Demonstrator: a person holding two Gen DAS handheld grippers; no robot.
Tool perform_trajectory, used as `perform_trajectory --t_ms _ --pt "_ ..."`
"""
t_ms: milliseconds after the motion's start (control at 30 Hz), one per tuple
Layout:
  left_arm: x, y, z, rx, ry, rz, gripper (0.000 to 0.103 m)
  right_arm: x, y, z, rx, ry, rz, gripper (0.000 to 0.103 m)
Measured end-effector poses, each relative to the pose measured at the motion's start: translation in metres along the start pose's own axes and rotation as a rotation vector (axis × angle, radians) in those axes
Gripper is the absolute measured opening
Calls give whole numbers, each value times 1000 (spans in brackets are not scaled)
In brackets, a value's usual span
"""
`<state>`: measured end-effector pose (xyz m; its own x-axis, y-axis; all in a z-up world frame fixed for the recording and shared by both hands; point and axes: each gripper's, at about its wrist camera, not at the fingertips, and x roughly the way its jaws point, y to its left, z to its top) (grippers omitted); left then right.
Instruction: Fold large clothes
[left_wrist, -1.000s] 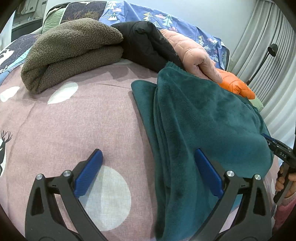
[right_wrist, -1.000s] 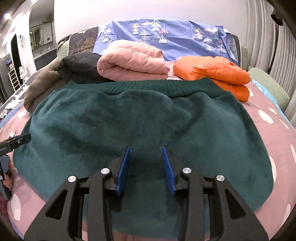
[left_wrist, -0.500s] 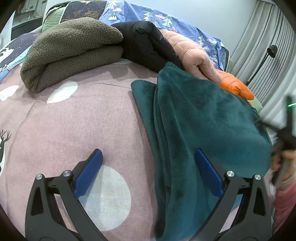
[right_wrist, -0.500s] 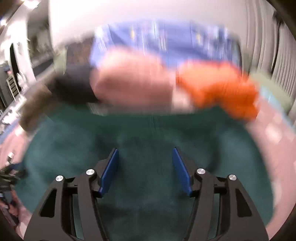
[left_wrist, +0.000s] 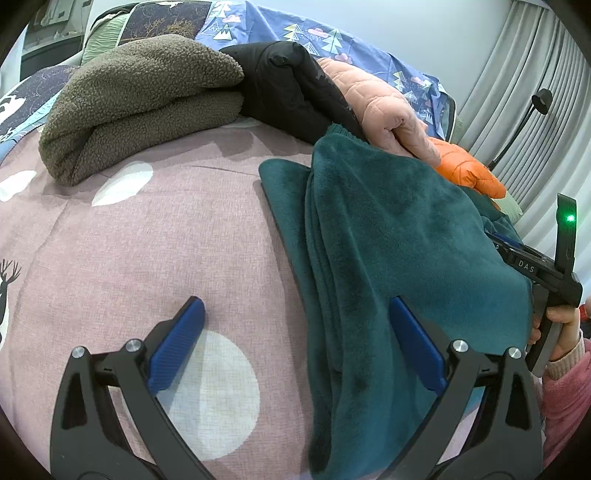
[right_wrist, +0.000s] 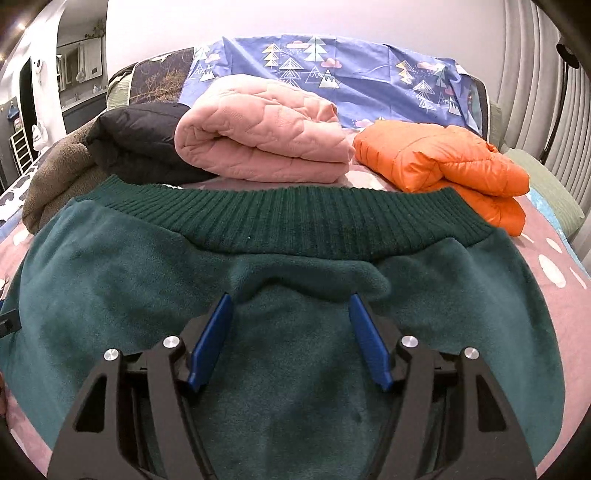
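- Teal fleece, the green garment (right_wrist: 295, 266), lies folded on the pink bedspread (left_wrist: 147, 240), directly under the right gripper (right_wrist: 290, 332), whose jaws have just been opening and now stand spread, fabric between them but not pinched.
- Just ahead of those fingers a small ridge of fleece is bunched up; beyond it the ribbed hem (right_wrist: 295, 218) runs side to side, so the garment's long axis lies across that claw.
- From the left gripper (left_wrist: 295, 339), jaws wide and straddling the stacked side edge, the bulk extends to its right.
- I'd judge the right hand nearer the middle, the left nearer the edge.
- Farthest back: pink quilted jacket (right_wrist: 266, 136) and orange puffer (right_wrist: 443, 162), already folded.
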<state>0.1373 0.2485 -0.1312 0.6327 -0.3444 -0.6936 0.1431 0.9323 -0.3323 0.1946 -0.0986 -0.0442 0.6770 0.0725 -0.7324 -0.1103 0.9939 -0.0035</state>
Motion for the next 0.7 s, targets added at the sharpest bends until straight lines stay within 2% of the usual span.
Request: perform_trajectory --t_ms 133,200,233,333,433,533,633,700 --pt "-1 1 -1 -2 -6 -8 100 -6 -1 2 2 -9 -18 67" --pt "-4 2 -1 -10 -14 -21 97 -24 1 0 17 -59 -55 67" --pt "-7 3 -1 -15 -18 -28 93 -41 8 -4 0 -107 -35 67" --pt "-19 5 4 -37 -22 -71 92 -70 44 -20 -170 -148 25 73" --pt "-25 5 19 -27 -29 -75 93 -80 88 -42 -359 -146 -12 74" --pt "-22 4 43 16 -24 -57 96 -85 112 -55 -411 -140 4 74" --pt "1 14 65 48 -8 30 97 -87 126 -62 -419 -129 45 74" --pt "19 26 72 17 34 4 97 -88 132 -64 -429 -123 56 74"
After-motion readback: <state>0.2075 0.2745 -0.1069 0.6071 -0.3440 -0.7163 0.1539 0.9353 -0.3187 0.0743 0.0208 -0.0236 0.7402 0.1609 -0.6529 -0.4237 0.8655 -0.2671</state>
